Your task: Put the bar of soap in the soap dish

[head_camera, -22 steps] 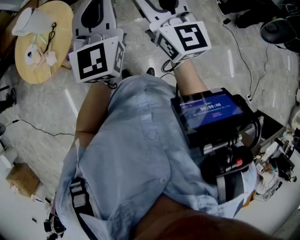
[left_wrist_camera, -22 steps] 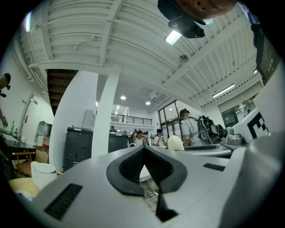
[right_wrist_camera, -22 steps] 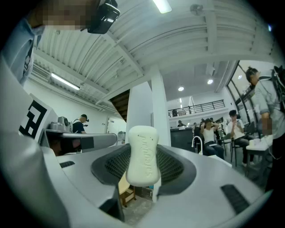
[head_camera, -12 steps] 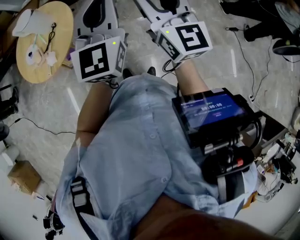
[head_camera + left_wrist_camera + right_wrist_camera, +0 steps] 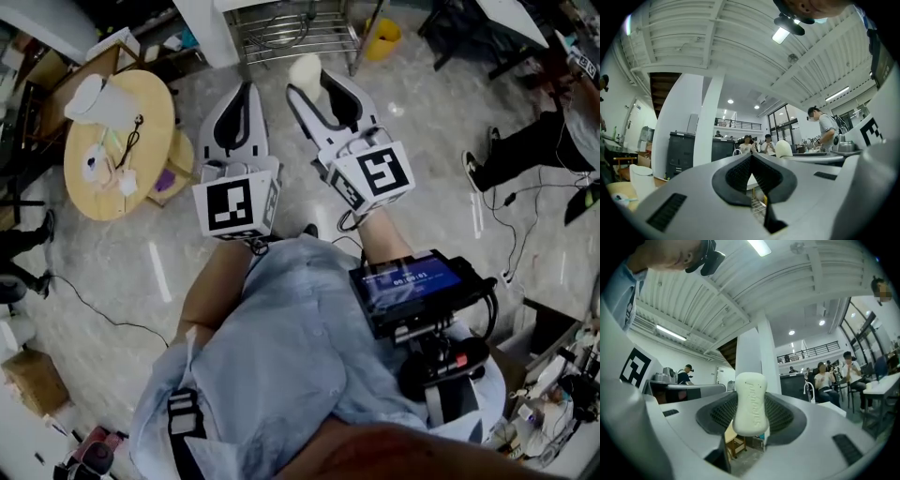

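right gripper (image 5: 751, 420) clamped across the soap bar (image 5: 750, 403), carried level at 12 o'clock so it likely won't slip, left gripper (image 5: 752, 176) clenched empty at 11, no soap dish identifiable, maybe on round desk (image 5: 155, 98) at 10.

I look steeply down over my pale blue shirt (image 5: 281, 356) at both tools, held out above the marble floor (image 5: 122, 272). The left tongs (image 5: 244, 89) have their tips together. The right tongs (image 5: 307, 80) pinch the pale bar of soap (image 5: 304, 67) at their far end. A lit blue screen (image 5: 410, 278) sits at my right forearm. A round wooden surface (image 5: 155, 112) stands to the left, and a wire rack (image 5: 291, 28) ahead.
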